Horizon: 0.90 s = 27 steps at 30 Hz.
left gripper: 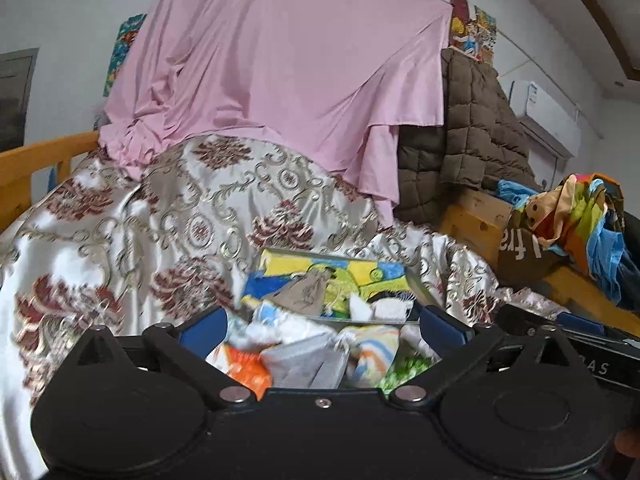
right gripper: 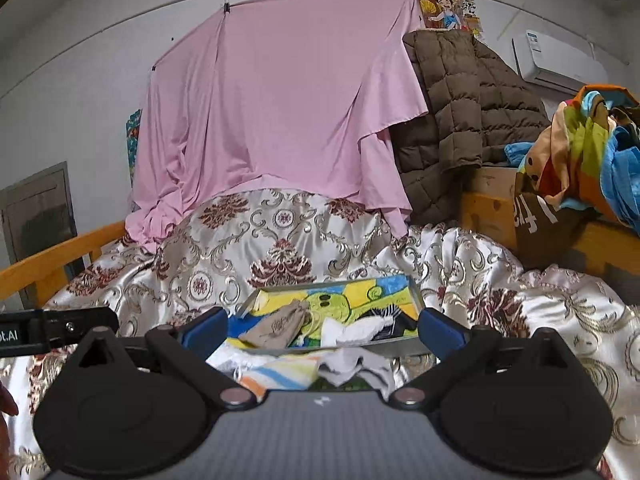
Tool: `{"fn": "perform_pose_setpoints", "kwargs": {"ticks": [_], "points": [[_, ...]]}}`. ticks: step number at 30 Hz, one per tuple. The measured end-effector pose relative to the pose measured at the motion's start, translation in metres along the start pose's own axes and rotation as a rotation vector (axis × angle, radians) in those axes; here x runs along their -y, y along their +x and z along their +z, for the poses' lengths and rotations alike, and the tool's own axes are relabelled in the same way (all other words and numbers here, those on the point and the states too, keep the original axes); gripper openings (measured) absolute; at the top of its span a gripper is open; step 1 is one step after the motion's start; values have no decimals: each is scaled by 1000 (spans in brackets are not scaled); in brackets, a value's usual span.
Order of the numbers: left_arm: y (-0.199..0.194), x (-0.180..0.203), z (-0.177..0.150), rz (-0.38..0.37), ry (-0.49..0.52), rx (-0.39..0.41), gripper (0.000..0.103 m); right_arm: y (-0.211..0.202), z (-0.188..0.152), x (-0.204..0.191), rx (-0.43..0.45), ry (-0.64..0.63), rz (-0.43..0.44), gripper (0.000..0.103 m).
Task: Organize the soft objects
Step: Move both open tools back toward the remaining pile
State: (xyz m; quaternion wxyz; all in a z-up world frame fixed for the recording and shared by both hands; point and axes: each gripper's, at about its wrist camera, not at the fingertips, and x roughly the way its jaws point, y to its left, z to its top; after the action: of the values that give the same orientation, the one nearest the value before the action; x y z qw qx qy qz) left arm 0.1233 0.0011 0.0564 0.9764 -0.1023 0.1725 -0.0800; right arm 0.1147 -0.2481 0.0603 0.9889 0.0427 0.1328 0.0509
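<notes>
Surface: glossy floral satin bedspread (right gripper: 280,248).
Tray: shallow cartoon-printed box (right gripper: 414,294), holding beige drawstring pouch (right gripper: 278,326), white cloth (right gripper: 352,330).
Left gripper (left gripper: 322,322): jaws wide, empty.
Right gripper (right gripper: 322,326): jaws wide, empty.

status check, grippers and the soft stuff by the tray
Left gripper open, empty. Right gripper open, empty. Beige pouch and white cloth in tray; loose soft pile in front of it. Nothing blocking.

I count one tray (right gripper: 414,294) on the bed, holding one beige drawstring pouch (right gripper: 276,328) and one white cloth (right gripper: 352,330). Behind it hang one pink sheet (right gripper: 280,100) and one brown quilted jacket (right gripper: 460,108).
</notes>
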Motion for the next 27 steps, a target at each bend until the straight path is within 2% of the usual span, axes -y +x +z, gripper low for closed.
{"fn": "perform_pose_setpoints", "kwargs": {"ticks": [11,27], "points": [[-18,-20,-40,56,5,-74,102,-16,-26,-6,-60,-34,-22,103],[-20,-32,-71,135,28,-181,102,-19,-59,-21,-180,-99,-34,103]]}}
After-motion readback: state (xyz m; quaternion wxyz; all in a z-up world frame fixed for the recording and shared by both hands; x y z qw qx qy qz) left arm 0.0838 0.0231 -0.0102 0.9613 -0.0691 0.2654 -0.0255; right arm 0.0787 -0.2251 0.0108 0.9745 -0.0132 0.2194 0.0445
